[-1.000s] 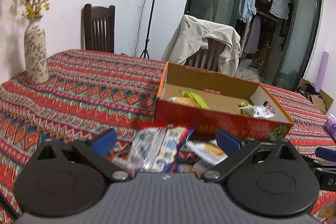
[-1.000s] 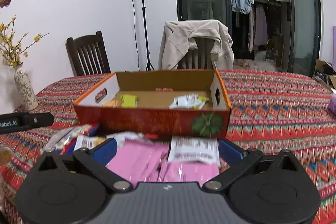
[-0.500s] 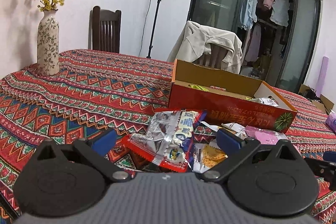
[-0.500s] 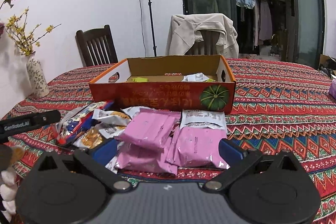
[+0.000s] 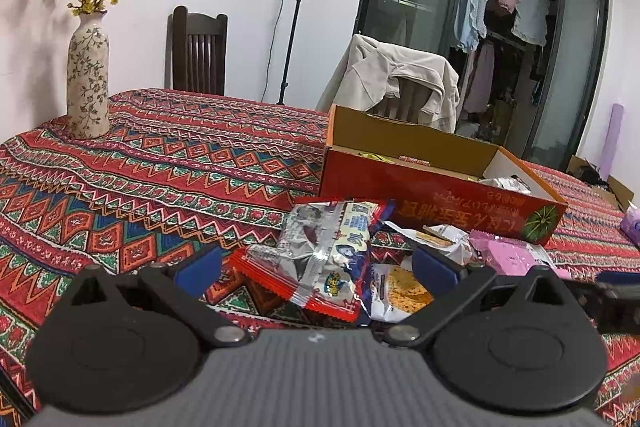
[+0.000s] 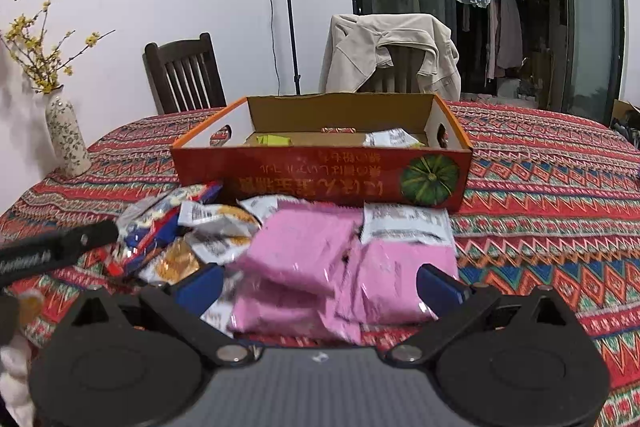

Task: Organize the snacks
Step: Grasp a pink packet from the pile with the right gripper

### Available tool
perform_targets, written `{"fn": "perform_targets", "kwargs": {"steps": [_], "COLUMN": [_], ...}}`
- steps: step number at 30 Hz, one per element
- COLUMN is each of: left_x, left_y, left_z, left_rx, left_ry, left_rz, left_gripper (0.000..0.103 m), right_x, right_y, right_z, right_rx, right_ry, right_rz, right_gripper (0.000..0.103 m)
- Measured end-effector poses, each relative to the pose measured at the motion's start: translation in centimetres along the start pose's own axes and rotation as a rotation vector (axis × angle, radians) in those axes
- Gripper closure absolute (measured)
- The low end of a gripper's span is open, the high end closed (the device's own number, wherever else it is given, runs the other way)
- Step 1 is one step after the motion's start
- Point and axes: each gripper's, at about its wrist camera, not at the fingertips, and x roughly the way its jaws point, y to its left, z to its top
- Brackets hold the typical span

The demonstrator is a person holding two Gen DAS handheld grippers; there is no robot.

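Note:
A red cardboard box (image 5: 436, 193) (image 6: 320, 179) stands open on the patterned tablecloth, with a few packets inside. A pile of snack packets lies in front of it. My left gripper (image 5: 316, 267) is open just above a red, silver and blue packet (image 5: 324, 255), with an orange snack packet (image 5: 400, 291) beside its right finger. My right gripper (image 6: 318, 281) is open over several pink packets (image 6: 304, 259); a white-labelled packet (image 6: 406, 223) lies behind them. The left gripper's body (image 6: 56, 251) shows at the left of the right wrist view.
A flowered vase (image 5: 88, 75) (image 6: 66, 137) with yellow blossoms stands at the table's left. A dark wooden chair (image 6: 184, 75) and a chair draped with a beige jacket (image 6: 392, 55) stand behind the table. A light stand and a glass-door wardrobe are further back.
Both grippers have pulled back and lowered toward the pile, so more of the packets in front of the box show. Both stay open and empty.

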Motion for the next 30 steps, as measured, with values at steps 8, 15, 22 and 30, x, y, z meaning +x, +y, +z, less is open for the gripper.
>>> {"fn": "perform_targets", "kwargs": {"steps": [8, 15, 22, 30], "left_x": [0.3, 0.6, 0.5, 1.4], "left_y": [0.7, 1.0, 0.6, -2.0], "left_z": [0.0, 0.0, 0.1, -0.6], "left_rx": [-0.031, -0.047, -0.037, -0.022], "left_ry": [0.005, 0.026, 0.055, 0.21], "left_rz": [0.013, 0.0, -0.001, -0.038], "left_gripper": [0.0, 0.0, 0.0, 0.0], "right_x": [5.2, 7.2, 5.2, 1.8], "right_y": [2.4, 2.8, 1.7, -0.7], "right_z": [2.7, 2.2, 1.8, 1.4], "right_rx": [-0.007, -0.029, -0.02, -0.024], "right_ry": [0.083, 0.134, 0.064, -0.048], "right_rz": [-0.077, -0.098, -0.071, -0.056], "right_gripper": [0.006, 0.04, 0.042, 0.042]}}
